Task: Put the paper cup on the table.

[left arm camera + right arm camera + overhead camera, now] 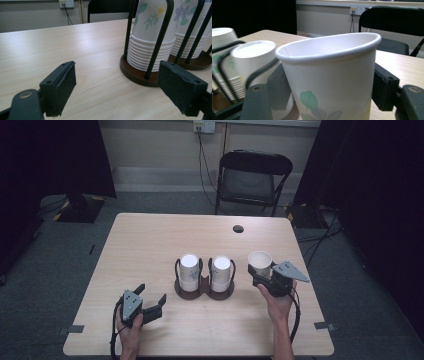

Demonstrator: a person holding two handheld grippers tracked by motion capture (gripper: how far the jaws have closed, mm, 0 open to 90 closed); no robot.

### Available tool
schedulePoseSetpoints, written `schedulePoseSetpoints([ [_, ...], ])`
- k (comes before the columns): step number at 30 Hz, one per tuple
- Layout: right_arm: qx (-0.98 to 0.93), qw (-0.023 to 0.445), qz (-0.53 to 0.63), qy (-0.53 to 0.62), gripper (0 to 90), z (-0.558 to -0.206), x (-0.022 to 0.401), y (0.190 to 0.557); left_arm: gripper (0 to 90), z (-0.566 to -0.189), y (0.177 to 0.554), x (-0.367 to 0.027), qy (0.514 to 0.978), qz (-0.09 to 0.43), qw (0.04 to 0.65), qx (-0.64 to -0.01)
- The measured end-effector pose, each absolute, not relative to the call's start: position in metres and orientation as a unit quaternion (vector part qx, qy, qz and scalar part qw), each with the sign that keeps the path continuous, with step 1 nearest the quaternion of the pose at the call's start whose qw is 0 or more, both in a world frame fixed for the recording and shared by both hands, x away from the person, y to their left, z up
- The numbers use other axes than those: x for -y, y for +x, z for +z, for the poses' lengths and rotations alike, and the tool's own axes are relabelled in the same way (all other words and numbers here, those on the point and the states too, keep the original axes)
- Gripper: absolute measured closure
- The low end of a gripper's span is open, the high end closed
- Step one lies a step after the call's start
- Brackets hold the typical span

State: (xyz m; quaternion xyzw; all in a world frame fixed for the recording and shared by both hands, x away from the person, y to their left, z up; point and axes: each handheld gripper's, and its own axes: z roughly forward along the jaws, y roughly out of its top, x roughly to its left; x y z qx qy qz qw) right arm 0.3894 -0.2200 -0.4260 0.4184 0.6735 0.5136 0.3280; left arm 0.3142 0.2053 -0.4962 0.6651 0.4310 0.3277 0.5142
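A dark two-post cup holder (204, 292) stands at the table's middle, with a stack of upside-down floral paper cups in each wire cage (190, 269) (221, 269). To its right, my right gripper (261, 274) is shut on a single upright paper cup (260, 260), whose mouth faces up. In the right gripper view the cup (329, 72) sits between both pads (384, 87), with the stacks (252, 57) to its left. My left gripper (151, 294) rests open near the front left, holding nothing. In the left gripper view its pads (61, 85) stand wide apart, beside the holder base (136, 73).
A black folding chair (252, 175) stands behind the table's far edge. A round cable hole (238, 228) lies in the tabletop at the back right. Tape marks (75, 328) sit at the front corners. Dark screens flank both sides.
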Motion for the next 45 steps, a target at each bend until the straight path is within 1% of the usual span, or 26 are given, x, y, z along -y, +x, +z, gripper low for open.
schedulePoseSetpoints([
  [5,-0.673,0.329,0.504,0.43,28.9,-0.429,0.223,0.402,15.5,-0.496,0.313,-0.205,0.666,0.334,0.514,-0.424],
  [10,-0.664,0.301,0.513,0.452,28.7,-0.441,0.228,0.422,15.6,-0.496,0.313,-0.207,0.658,0.33,0.522,-0.431],
  [14,-0.67,0.289,0.503,0.464,28.4,-0.454,0.226,0.433,15.6,-0.497,0.312,-0.207,0.656,0.33,0.524,-0.431],
  [22,-0.68,0.284,0.488,0.468,27.4,-0.47,0.218,0.447,15.5,-0.497,0.312,-0.209,0.652,0.329,0.53,-0.431],
  [25,-0.696,0.296,0.46,0.466,27.4,-0.479,0.212,0.451,15.8,-0.497,0.312,-0.208,0.658,0.328,0.529,-0.424],
  [26,-0.699,0.287,0.459,0.468,27.3,-0.484,0.21,0.454,15.8,-0.497,0.311,-0.208,0.657,0.332,0.529,-0.422],
  [34,-0.697,0.272,0.464,0.474,25.9,-0.49,0.208,0.456,15.7,-0.497,0.31,-0.209,0.652,0.332,0.534,-0.424],
  [45,-0.706,0.265,0.45,0.478,26.7,-0.49,0.209,0.453,15.7,-0.497,0.31,-0.211,0.645,0.332,0.54,-0.428],
])
